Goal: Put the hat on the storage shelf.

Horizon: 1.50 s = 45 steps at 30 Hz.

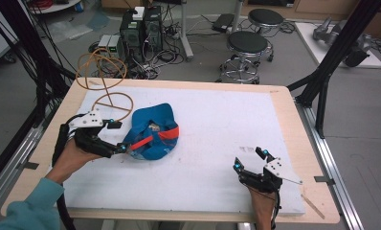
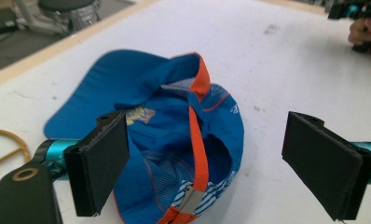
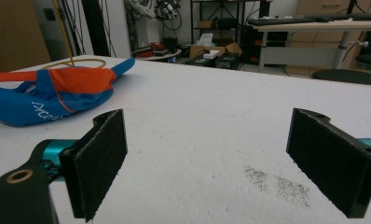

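Two sets of tongs work over the white-topped wooden bench (image 1: 212, 143), and both stand wide apart with nothing between them. The crumpled blue fabric cap with orange strap (image 1: 152, 132) lies upside down toward the bench's left edge, about midway between near and far edges. The left tongs (image 1: 117, 136) hover at its near rim, one pad over the fabric; the right tongs (image 1: 250, 161) wait near the front right corner, well apart from it. Closing here may pinch only a loose fold or the thin strap, so the soft cap could slip or drag across the bench
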Available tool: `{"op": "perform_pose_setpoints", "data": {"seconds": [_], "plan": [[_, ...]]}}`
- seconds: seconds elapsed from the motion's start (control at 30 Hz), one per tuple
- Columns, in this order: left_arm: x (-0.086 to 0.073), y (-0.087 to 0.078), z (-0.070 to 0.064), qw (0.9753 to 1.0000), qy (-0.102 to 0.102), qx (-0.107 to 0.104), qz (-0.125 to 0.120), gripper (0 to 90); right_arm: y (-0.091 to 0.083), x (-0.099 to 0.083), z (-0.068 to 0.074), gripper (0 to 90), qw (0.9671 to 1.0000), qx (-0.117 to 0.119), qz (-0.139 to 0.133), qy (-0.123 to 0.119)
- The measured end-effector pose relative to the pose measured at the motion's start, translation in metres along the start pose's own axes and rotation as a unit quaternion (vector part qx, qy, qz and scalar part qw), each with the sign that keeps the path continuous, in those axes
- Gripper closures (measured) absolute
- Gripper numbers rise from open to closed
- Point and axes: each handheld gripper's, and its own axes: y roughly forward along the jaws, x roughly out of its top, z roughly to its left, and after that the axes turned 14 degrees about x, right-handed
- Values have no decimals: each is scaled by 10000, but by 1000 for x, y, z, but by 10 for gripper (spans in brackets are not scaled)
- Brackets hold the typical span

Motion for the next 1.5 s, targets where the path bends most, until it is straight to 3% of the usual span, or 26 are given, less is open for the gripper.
{"op": "perform_pose_setpoints", "data": {"seconds": [0.3, 0.43, 0.57, 0.7, 1.0, 1.1, 1.3, 1.5], "plan": [[-9, 30, -1, 9983, -36, -144, 559, 186, -1, 0, 0, 111, 10000, 0, -43, 5], [-11, 40, -3, 9978, 25, -57, 667, 222, -2, -1, 0, 111, 10000, 11, -89, -9], [-17, 50, -2, 9964, -220, -59, 816, 240, -2, -1, 0, 111, 9999, 2, -98, 45], [-24, 57, -3, 9941, -207, -54, 1063, 270, -2, 0, -1, 112, 10000, 17, -92, 35], [-25, 59, -7, 9927, -149, -99, 1190, 533, -2, -1, -1, 111, 9999, 5, -120, 43], [-25, 60, -8, 9922, -148, -73, 1236, 575, -2, -1, -1, 112, 9999, 7, -126, 40], [-23, 63, -15, 9910, 63, -96, 1335, 712, -2, -1, -1, 111, 9999, 2, -121, 45], [-22, 61, -18, 9902, 21, -131, 1391, 780, -2, -1, -1, 112, 9999, -6, -119, 54]]}}
